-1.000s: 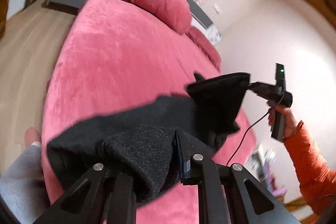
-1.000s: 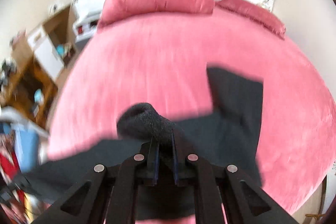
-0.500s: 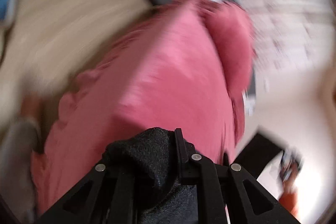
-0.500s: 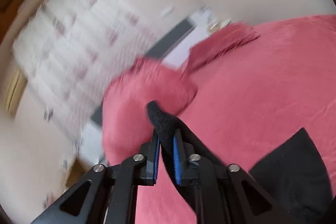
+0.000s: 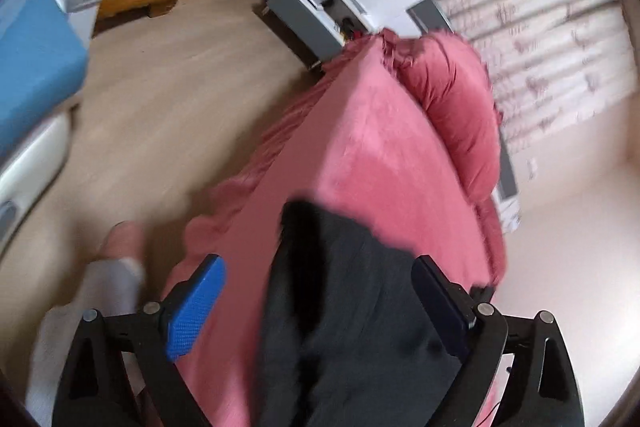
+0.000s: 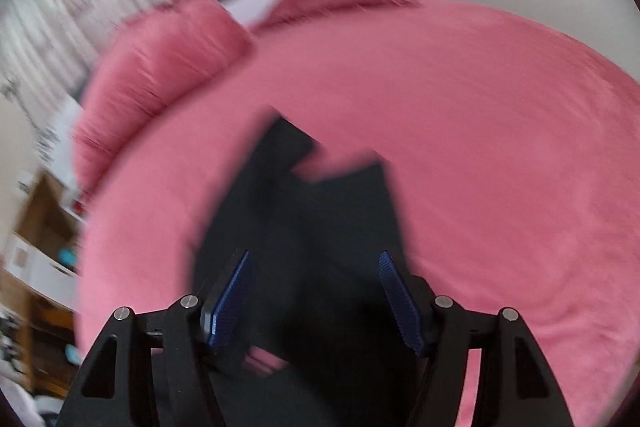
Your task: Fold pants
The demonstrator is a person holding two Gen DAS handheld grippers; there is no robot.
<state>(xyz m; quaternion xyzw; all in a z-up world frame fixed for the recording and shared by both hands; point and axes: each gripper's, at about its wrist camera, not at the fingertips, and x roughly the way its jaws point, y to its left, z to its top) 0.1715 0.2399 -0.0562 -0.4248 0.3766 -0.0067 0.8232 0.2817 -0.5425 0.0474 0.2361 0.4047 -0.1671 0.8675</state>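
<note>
Black knit pants point(image 5: 352, 307) released onto pink bed point(image 6: 500, 147), lower centre; left gripper point(image 5: 316, 311) and right gripper point(image 6: 314, 301) now wide open, empty, fold laid.

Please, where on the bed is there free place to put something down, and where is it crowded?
Free: the wide pink stretch of the bed to the right of the pants, and the band between the pants and the pillows. Crowded: the near middle, where the pants lie under both open grippers, the left and the right.
</note>
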